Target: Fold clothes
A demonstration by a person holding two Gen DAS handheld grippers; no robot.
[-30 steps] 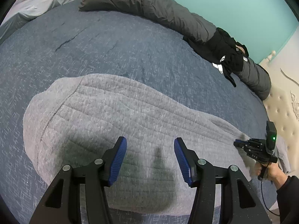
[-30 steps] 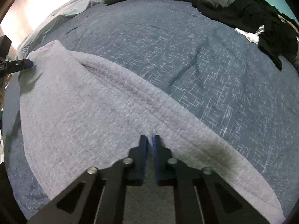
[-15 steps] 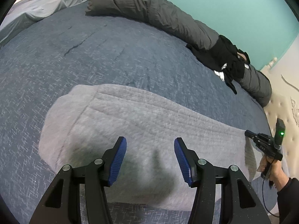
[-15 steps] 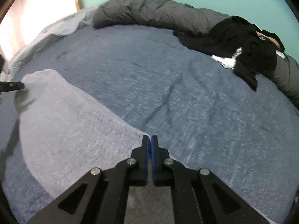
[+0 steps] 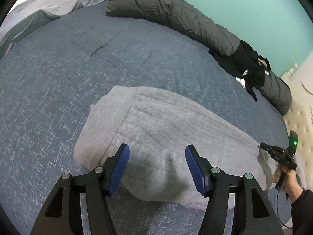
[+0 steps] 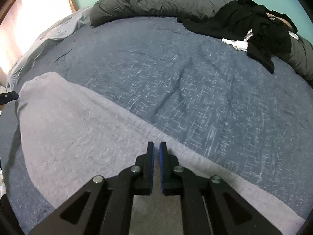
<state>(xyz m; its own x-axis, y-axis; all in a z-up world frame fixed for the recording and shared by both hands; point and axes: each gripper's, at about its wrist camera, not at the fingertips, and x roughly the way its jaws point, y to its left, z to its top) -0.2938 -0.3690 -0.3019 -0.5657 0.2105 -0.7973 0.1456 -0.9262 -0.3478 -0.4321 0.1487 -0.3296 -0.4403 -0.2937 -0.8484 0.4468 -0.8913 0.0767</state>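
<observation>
A grey knit garment (image 5: 168,137) lies spread on the blue bed (image 5: 78,62). The left gripper (image 5: 157,168) hovers above it, fingers apart and just widening, nothing between. The right gripper (image 6: 156,152), fingers nearly together, pinches the garment's edge.

A bed with a blue flecked cover (image 6: 195,82) carries everything. A grey knitted garment (image 5: 156,129) lies flat on its near part. Along the cover's far edge runs a dark grey rolled duvet (image 6: 152,2), with a heap of black clothes (image 6: 260,25) at its right end.
</observation>
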